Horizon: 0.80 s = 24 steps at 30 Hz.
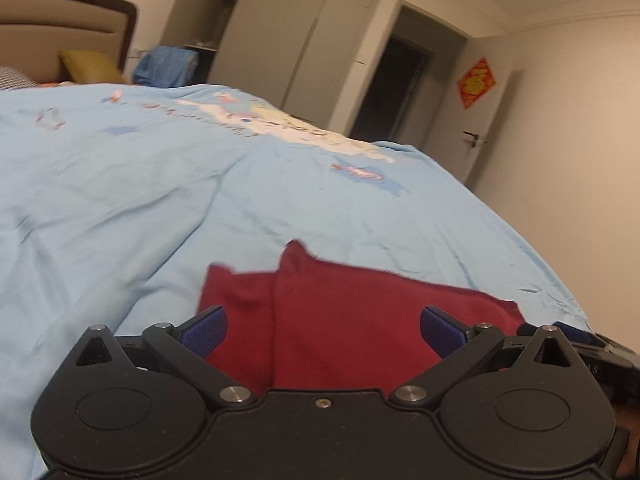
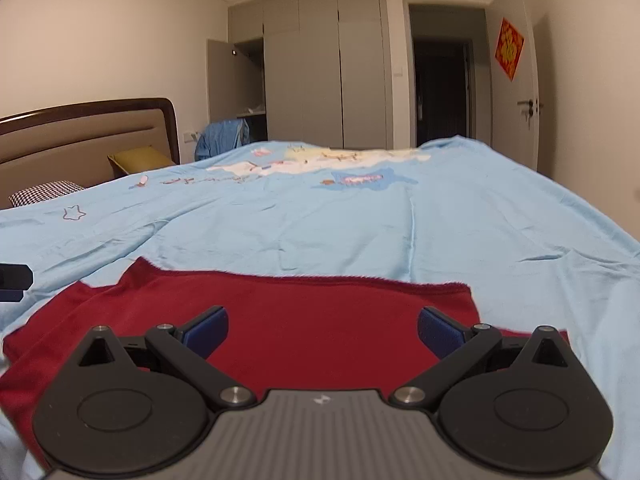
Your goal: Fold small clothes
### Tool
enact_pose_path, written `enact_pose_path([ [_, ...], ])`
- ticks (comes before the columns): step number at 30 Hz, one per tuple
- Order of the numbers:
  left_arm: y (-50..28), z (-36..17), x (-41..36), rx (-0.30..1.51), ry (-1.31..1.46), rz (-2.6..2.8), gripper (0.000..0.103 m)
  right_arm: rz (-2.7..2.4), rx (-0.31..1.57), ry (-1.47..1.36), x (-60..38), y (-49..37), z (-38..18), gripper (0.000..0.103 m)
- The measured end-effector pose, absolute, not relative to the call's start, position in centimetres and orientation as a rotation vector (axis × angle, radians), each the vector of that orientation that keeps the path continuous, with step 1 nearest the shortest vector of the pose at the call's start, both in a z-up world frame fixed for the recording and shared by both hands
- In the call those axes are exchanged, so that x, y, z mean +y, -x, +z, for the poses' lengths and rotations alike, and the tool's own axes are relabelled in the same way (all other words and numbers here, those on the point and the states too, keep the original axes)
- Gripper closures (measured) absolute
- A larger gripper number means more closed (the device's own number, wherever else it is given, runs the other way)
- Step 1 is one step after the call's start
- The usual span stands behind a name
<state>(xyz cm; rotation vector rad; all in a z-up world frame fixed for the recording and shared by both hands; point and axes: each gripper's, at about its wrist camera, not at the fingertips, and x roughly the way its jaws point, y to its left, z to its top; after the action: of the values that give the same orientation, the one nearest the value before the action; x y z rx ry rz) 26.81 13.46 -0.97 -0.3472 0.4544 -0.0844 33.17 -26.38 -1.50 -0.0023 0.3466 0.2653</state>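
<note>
Both hand-held grippers, left [image 1: 322, 330] and right [image 2: 322, 330], hover with jaws spread wide and empty; the red garment [image 2: 280, 312] lies flat on the bed [image 2: 360, 220] just ahead, likely awaiting a fold.

One red garment [image 2: 280, 320], one light-blue bedspread [image 2: 360, 232], two pillows, one headboard [image 2: 80, 132], two grippers.

Soft, warm indoor light is filling both views evenly, casting only faint shadows in the creases of the bedspread [image 2: 320, 220]. The left wrist view is smearing with motion blur. Fisheye distortion is bending walls and darkening corners, and the doorway [image 2: 440, 92] is staying dim.
</note>
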Motion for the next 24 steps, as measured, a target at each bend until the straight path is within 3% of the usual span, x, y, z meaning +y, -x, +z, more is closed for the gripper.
enact_pose_path([
  [7, -21.6, -2.9, 13.9, 0.461, 0.404, 0.052, 0.001, 0.214, 0.202, 0.162, -22.3, -27.9, -3.4, 0.0],
  [14, -20.6, -6.0, 14.0, 0.529, 0.533, 0.038, 0.001, 0.185, 0.22, 0.207, -20.9, -26.5, -6.1, 0.0],
  [24, -21.0, -6.3, 12.2, 0.528, 0.479, 0.033, 0.001, 0.153, 0.177, 0.208, -20.5, -25.3, -8.9, 0.0],
])
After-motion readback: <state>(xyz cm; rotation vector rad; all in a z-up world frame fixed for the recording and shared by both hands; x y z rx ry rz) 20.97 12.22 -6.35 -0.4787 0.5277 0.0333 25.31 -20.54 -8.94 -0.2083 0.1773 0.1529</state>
